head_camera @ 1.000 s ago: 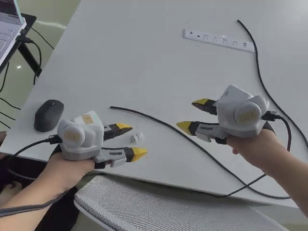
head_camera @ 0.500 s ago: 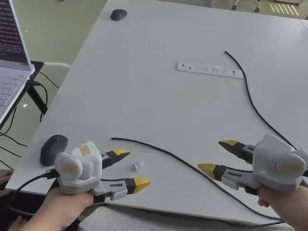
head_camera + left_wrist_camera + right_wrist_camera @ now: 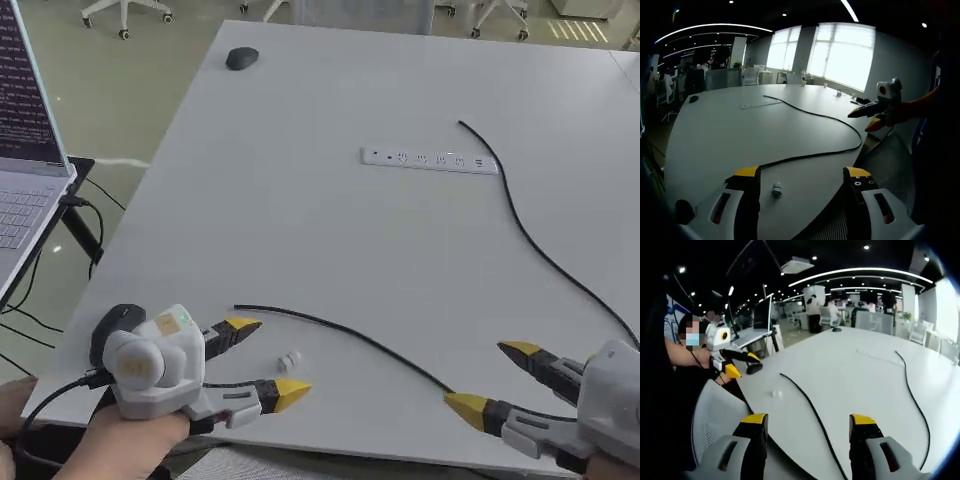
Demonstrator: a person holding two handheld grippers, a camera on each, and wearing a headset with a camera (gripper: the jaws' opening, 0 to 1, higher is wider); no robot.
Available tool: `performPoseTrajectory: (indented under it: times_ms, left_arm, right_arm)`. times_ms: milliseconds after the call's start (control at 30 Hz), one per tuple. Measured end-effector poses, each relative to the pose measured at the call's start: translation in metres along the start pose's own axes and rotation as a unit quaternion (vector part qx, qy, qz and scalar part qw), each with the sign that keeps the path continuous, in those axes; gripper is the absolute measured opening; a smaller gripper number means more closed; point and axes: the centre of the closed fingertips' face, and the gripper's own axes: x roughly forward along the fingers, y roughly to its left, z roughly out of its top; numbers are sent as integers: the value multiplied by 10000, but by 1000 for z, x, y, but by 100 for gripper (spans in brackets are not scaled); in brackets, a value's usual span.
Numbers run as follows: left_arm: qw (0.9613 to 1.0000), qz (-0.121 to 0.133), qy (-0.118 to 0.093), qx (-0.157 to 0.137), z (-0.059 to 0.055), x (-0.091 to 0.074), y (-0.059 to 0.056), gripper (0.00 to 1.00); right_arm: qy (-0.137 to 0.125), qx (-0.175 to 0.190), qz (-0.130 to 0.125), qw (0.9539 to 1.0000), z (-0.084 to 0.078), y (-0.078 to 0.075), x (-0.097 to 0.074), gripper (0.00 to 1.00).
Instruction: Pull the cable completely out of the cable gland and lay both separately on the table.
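The white cable gland [image 3: 289, 359] lies free near the table's [image 3: 300, 200] near edge, just beside the black cable [image 3: 340, 332], apart from it. Over the last second both stayed put, while the right gripper [image 3: 492, 379] drew back to the near edge; the left gripper [image 3: 270, 357] hovers by the gland. Both claws are spread and empty, so the task looks finished. One gland, two black cables counting the longer one [image 3: 520, 222], one power strip [image 3: 430, 160], two mice [image 3: 242, 58] [image 3: 112, 325].
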Motion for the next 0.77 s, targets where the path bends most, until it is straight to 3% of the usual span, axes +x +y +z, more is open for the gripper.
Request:
performPoseTrajectory:
  times_ms: [233,467,567,767]
  left_arm:
    - [9999,-37,69,86,1,-5,-2,74]
    - [10000,-4,71,33,-2,-8,1,82]
    - [9999,7,67,-90,-3,-8,1,89]
    - [9998,21,120,-146,-5,-8,2,96]
  right_arm:
    - [-130,149,104,9998,-4,2,-1,76]
    - [-156,234,441,9986,-4,13,0,90]
    - [-185,289,547,9979,-3,17,-1,97]
    - [-89,299,635,9975,-6,20,-1,99]
